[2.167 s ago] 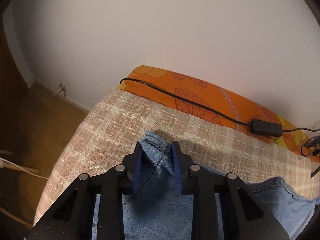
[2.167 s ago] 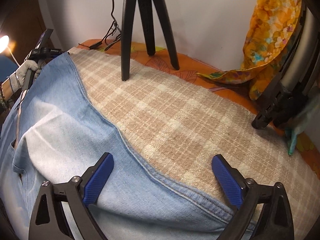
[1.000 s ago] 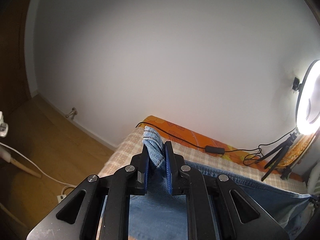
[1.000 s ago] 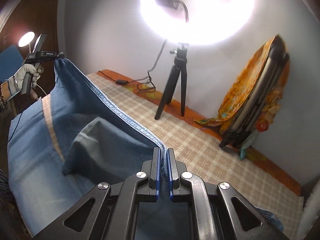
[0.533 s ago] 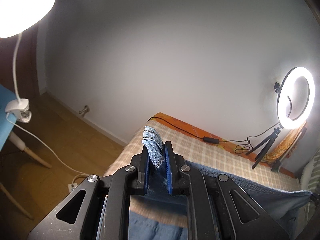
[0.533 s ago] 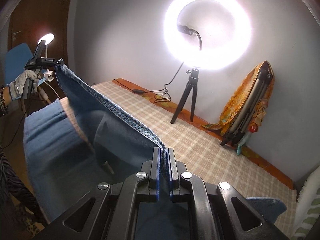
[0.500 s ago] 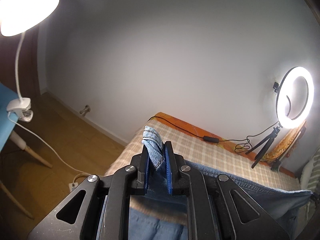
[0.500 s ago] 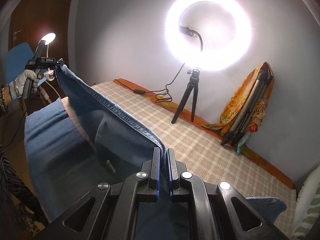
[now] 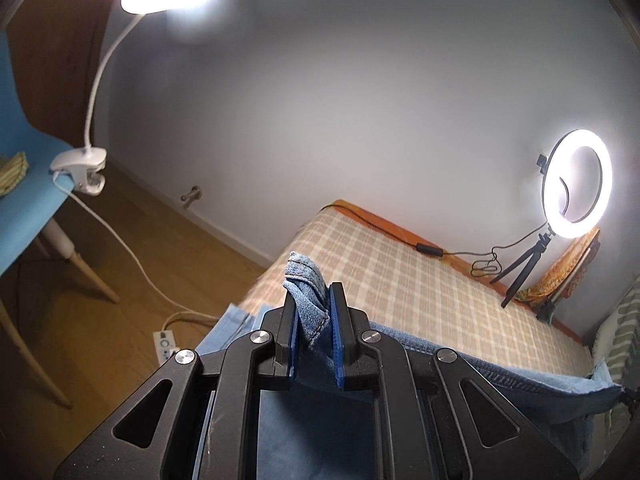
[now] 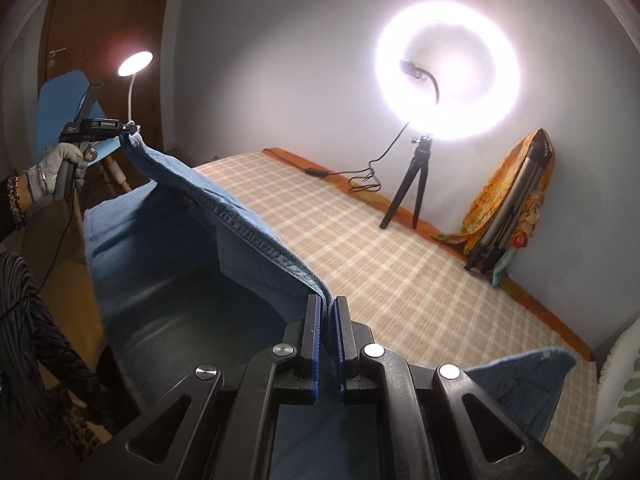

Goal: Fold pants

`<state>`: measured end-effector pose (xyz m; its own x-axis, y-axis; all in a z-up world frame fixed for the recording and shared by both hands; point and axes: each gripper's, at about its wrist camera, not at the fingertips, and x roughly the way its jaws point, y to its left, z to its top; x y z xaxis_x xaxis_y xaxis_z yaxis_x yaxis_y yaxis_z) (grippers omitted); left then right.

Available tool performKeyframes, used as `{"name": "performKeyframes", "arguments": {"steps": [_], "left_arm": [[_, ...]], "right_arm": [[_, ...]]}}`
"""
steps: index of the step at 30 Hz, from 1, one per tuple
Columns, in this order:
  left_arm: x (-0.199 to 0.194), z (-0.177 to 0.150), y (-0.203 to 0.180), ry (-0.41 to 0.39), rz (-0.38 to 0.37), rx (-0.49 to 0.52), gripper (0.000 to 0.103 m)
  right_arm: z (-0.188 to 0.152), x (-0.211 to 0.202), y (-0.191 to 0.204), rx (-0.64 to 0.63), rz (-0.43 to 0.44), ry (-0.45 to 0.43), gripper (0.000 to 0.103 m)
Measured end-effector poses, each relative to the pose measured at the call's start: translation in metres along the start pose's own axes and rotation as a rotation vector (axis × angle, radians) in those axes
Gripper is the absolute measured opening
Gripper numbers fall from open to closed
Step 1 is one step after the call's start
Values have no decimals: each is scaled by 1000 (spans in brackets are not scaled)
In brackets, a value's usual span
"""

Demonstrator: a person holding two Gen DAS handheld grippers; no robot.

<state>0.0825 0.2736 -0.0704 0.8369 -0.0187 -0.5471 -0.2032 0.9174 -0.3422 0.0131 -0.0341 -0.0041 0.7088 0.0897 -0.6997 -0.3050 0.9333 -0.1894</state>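
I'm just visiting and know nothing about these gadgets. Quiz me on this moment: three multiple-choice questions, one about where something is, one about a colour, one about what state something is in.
1. Where does the ring light stand?
A. On the bed, on a tripod near the wall
B. On the wooden floor
C. On the blue chair

2. What colour are the pants?
A. Black
B. Blue denim
C. Red

3. What is the right gripper doing?
A. Standing wide open with nothing in it
B. Lying on the bed
C. Clamped shut on the pants' edge

Answers:
1. A: its black tripod legs rest on the checked cover by the wall.
2. B: the cloth is blue with stitched denim seams.
3. C: the seam runs straight in between its closed blue pads; the left gripper clamps the other end.
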Motion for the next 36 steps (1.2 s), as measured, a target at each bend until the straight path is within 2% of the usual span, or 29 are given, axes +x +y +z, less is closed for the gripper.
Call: {"name": "performKeyframes", "arguments": {"steps": [7, 17, 24, 27, 28, 31, 33, 36], "left_arm": [[-14, -38, 33, 57, -16, -46, 11], [-26, -71, 64, 120, -72, -48, 11], [-26, -96, 82, 154, -142, -101, 11], [-27, -103, 88, 154, -158, -134, 15], [-27, -105, 91, 154, -165, -148, 17], [-26, -109, 100, 174, -182, -221, 33], [-26, -113, 107, 170, -209, -267, 33], [-30, -114, 115, 148, -238, -317, 33]], "right_arm": [[-31, -2, 35, -30, 45, 57, 4], [-76, 8, 69, -22, 97, 150, 4], [-98, 27, 93, -58, 153, 277, 4], [-95, 31, 103, -88, 179, 312, 6], [-92, 32, 105, -90, 185, 314, 11], [-75, 33, 103, -41, 257, 307, 22], [-59, 34, 103, -9, 335, 276, 27], [-28, 39, 112, -29, 389, 229, 33]]}}
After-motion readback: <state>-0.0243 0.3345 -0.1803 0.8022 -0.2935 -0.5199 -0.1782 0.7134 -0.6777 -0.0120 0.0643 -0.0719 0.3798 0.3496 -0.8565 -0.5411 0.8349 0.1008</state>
